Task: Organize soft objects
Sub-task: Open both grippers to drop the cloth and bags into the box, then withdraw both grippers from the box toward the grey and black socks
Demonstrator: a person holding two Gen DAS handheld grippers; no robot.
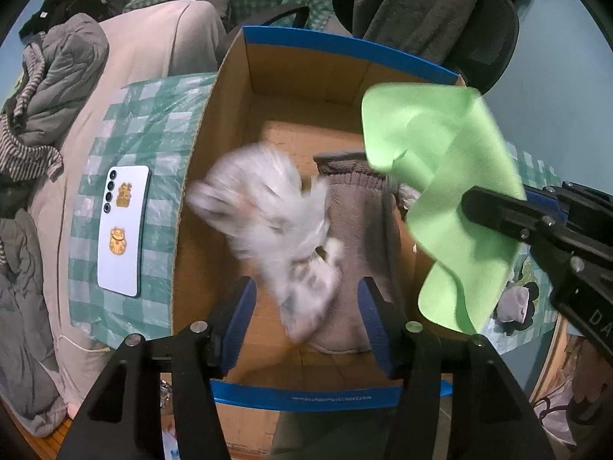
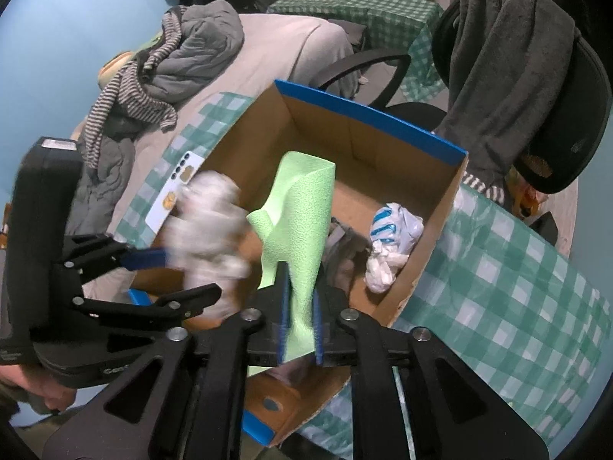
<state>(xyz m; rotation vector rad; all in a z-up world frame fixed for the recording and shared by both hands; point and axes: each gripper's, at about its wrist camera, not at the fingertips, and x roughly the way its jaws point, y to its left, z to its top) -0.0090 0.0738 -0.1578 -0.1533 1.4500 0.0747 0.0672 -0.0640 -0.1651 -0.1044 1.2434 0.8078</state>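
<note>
Above cardboard box (image 1: 306, 76): left gripper (image 1: 306, 306) jaws spread, blurred white plush (image 1: 264, 214) between, unclamped; green cloth (image 2: 295, 222) pinched by right gripper (image 2: 300, 322); phone (image 1: 122, 230) beside box.

a green checked tablecloth (image 1: 153, 122) carries the cardboard box (image 1: 291, 69) and a white phone (image 1: 122, 230) beside it.

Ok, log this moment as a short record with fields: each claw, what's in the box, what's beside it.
left claw: open, above box; blurred white plush below its fingers
right claw: shut on green cloth, over box
box: open cardboard, blue rim
in box: grey towel, white-blue bag
beside box: phone on checked cloth
</note>
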